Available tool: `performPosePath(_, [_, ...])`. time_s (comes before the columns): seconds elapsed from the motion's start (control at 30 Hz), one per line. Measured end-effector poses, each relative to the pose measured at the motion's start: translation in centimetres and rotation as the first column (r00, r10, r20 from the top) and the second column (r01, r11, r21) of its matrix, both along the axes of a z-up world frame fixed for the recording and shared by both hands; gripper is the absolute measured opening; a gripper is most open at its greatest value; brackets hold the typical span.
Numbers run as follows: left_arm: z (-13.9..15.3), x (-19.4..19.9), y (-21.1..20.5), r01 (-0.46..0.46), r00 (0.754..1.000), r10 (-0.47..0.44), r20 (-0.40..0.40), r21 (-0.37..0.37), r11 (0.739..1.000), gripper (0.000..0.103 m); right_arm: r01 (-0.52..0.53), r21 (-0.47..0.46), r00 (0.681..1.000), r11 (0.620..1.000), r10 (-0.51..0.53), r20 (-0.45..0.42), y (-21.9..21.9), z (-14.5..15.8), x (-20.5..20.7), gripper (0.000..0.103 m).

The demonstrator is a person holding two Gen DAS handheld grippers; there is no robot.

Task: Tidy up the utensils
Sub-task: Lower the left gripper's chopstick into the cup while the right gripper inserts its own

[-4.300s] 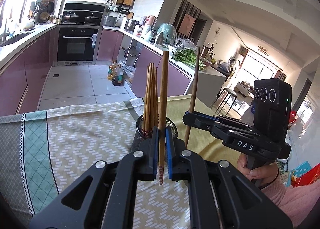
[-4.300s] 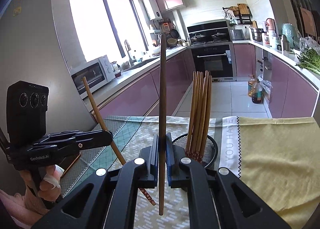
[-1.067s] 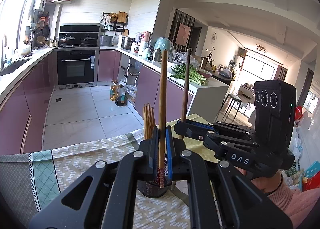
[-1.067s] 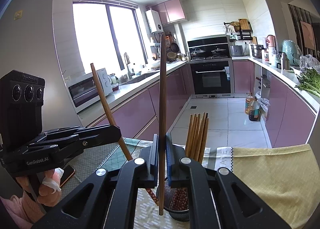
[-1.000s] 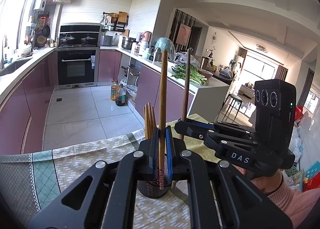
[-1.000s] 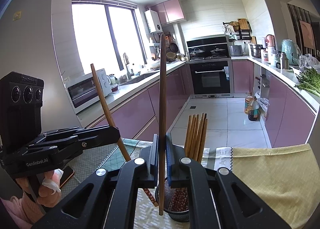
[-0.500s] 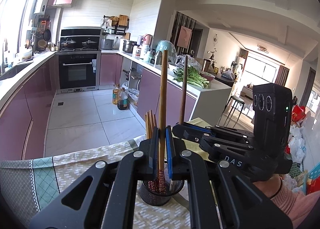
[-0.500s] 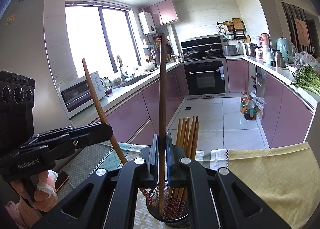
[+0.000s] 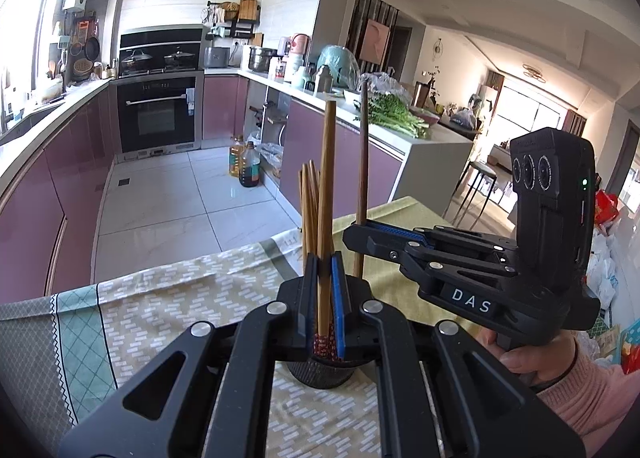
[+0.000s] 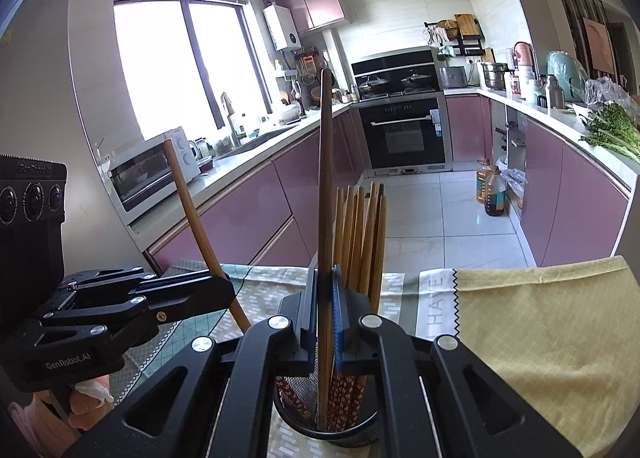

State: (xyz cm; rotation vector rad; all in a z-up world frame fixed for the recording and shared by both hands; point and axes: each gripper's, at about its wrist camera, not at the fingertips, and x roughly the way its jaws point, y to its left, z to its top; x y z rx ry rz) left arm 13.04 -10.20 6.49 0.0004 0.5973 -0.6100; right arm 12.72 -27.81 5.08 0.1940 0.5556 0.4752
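Note:
My left gripper [image 9: 325,286] is shut on a light wooden chopstick [image 9: 328,178] held upright, its patterned lower end inside the black mesh holder [image 9: 320,372]. My right gripper [image 10: 325,298] is shut on a darker chopstick [image 10: 325,178], also upright, its tip down inside the holder [image 10: 326,428]. Several chopsticks [image 10: 362,234] stand in the holder. Each gripper shows in the other's view: the right one [image 9: 352,236] at right, the left one [image 10: 230,292] at left.
The holder stands on a table with a patterned green and cream cloth [image 9: 160,298] and a yellow cloth [image 10: 540,322]. Beyond the table's far edge are a tiled kitchen floor, purple cabinets and oil bottles [image 9: 248,164].
Both grippers have come down over the holder with their chopsticks. The lower ends, earlier above the rim, are now inside it.

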Motion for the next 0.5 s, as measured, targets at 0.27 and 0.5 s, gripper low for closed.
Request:
performPosePath(0.27, [-0.9,0.9,-0.2,0.001,1.0,0.0,-0.032,0.024,1.0,0.008,-0.001,-0.005,1.0,1.0,0.001,-0.025,0.2,-1.1,0.0,0.006])
performPosePath(0.5, [-1.5,1.9,-0.5,0.001,0.999,0.001,-0.05,0.04,0.999,0.008,0.002,-0.015,0.999,1.0,-0.002,-0.041,0.4,-1.8,-0.1,0.006])
